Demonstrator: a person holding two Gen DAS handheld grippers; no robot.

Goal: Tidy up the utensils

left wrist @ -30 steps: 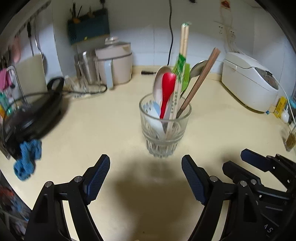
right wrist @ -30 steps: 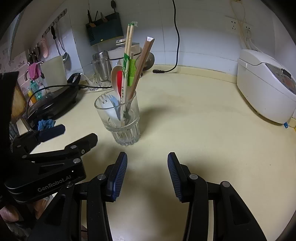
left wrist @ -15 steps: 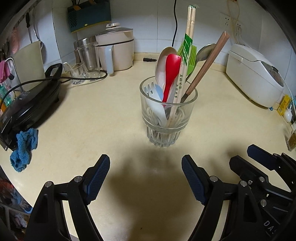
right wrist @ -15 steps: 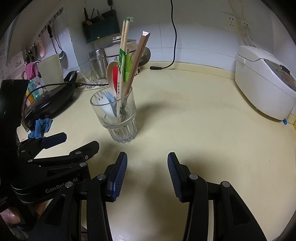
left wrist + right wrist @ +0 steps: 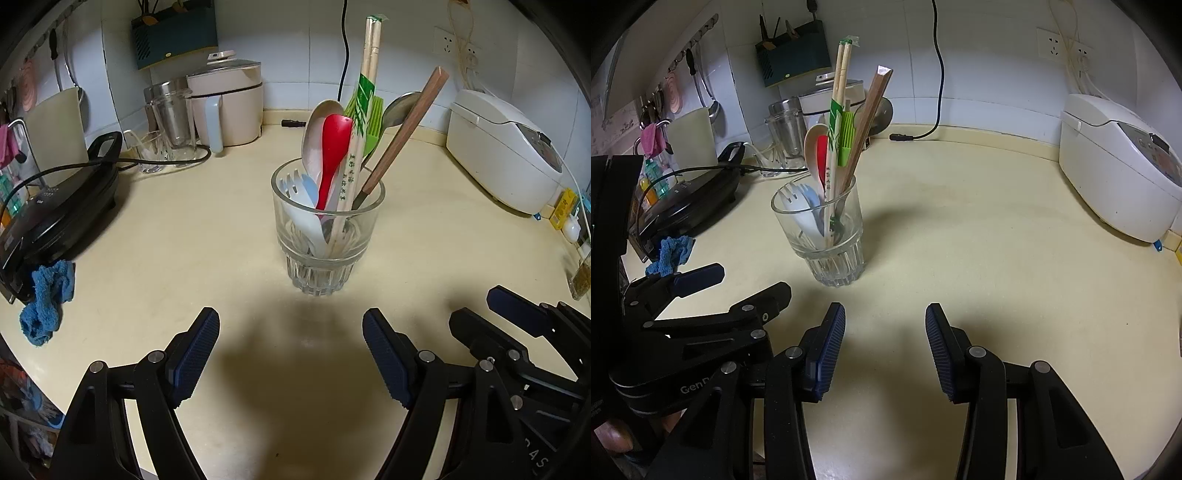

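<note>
1. Far left of the counter (image 5: 207, 229): a black griddle (image 5: 62, 210) with a blue cloth (image 5: 46, 295) crumpled at its near corner. No loose utensil lies near either.
2. Back left: a steel-and-glass jar (image 5: 171, 110) and a beige cooker (image 5: 229, 103) by the tiled wall. Nothing there looks like part of the sorting.
3. Left gripper (image 5: 290, 354): jaws spread wide, nothing between them, hovering over bare counter just short of the glass. It grips nothing.
4. Centre: the glass (image 5: 327, 236) stands upright on the counter and holds every utensil in view. In it are a pale blue fork (image 5: 299, 195), a white spoon (image 5: 317, 133), a red spoon (image 5: 334, 155), wrapped chopsticks (image 5: 364, 110), a green piece (image 5: 369, 125), a metal spoon (image 5: 397, 110) and a brown wooden handle (image 5: 402, 129). All lean toward the rim, handles or heads up.
5. Right gripper (image 5: 884, 349): jaws likewise apart and empty, with the glass ahead and to its left in the right wrist view.
6. Right: a white rice cooker (image 5: 506, 147) against the wall, with open counter in front of it.
7. Progress, as a judgement: gathering looks finished, since the visible counter carries no stray utensil. The fisheye edges are dark and warped, so an item near the rim could be missed. What may remain is at most straightening the bundle or drawing both grippers away.
</note>
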